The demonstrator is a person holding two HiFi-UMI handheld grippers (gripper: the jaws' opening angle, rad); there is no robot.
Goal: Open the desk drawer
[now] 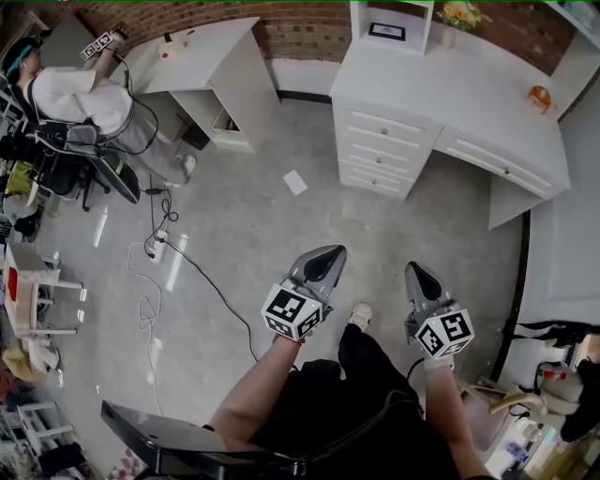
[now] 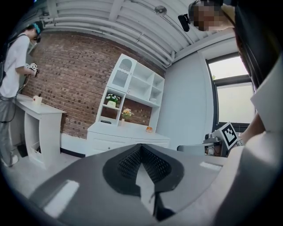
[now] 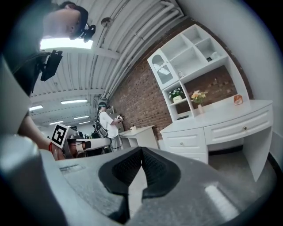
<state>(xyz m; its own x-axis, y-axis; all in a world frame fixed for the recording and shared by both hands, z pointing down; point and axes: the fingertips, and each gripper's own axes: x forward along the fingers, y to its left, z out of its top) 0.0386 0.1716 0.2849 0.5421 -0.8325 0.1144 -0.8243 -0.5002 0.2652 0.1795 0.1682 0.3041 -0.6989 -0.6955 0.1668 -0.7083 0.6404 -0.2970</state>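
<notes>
The white desk (image 1: 450, 89) stands against the brick wall at the far right, a good way ahead of both grippers. A stack of drawers (image 1: 380, 150) with small knobs sits under its left end, and a wide drawer (image 1: 495, 165) under its right part; all are closed. My left gripper (image 1: 323, 262) and right gripper (image 1: 419, 275) hang side by side above the grey floor, both shut and empty. The left gripper view shows shut jaws (image 2: 141, 148) with the desk (image 2: 126, 137) beyond. The right gripper (image 3: 141, 151) points toward the drawer stack (image 3: 190, 143) and the wide drawer (image 3: 242, 128).
A white hutch (image 1: 389, 26) and a small orange object (image 1: 539, 97) sit on the desk. Another person (image 1: 70, 94) works at a second white table (image 1: 202, 56) far left. Cables (image 1: 159, 248) and a paper (image 1: 295, 182) lie on the floor. A black chair (image 1: 187, 441) is beneath me.
</notes>
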